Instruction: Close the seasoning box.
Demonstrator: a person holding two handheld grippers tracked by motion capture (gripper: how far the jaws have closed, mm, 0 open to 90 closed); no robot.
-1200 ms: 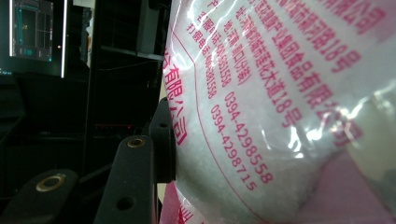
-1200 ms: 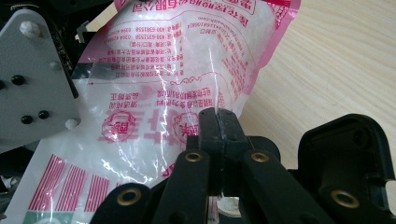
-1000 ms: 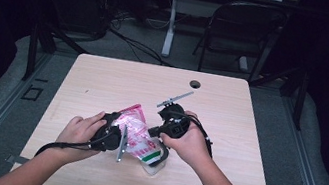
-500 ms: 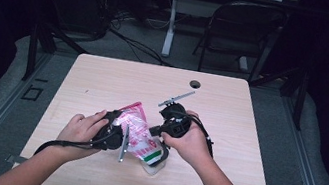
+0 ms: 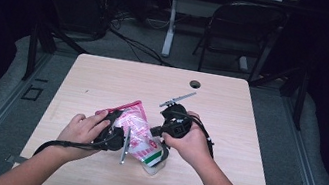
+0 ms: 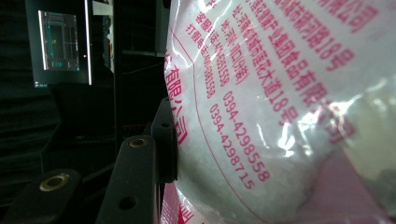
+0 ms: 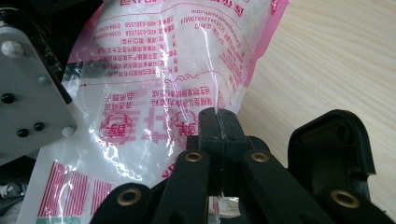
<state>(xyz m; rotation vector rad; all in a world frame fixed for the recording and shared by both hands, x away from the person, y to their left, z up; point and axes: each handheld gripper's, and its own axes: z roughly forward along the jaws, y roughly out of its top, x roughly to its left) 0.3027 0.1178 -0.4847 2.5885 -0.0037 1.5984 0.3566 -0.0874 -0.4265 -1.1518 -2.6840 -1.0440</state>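
Plastic food bag [image 5: 138,131] held above bench [image 5: 249,117], long axis slanting between grippers. Right hand-held gripper [image 7: 218,122] clamped tight on film edge. Left hand-held gripper [image 5: 119,138] half-closed around bag's bulk.

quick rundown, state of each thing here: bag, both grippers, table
plastic bag: sealed, white contents inside, held between both grippers over the table
right gripper: fingers shut on a fold of the bag's film
left gripper: one finger against the bag, grip unclear
table: bare wood, small dark hole near the far edge
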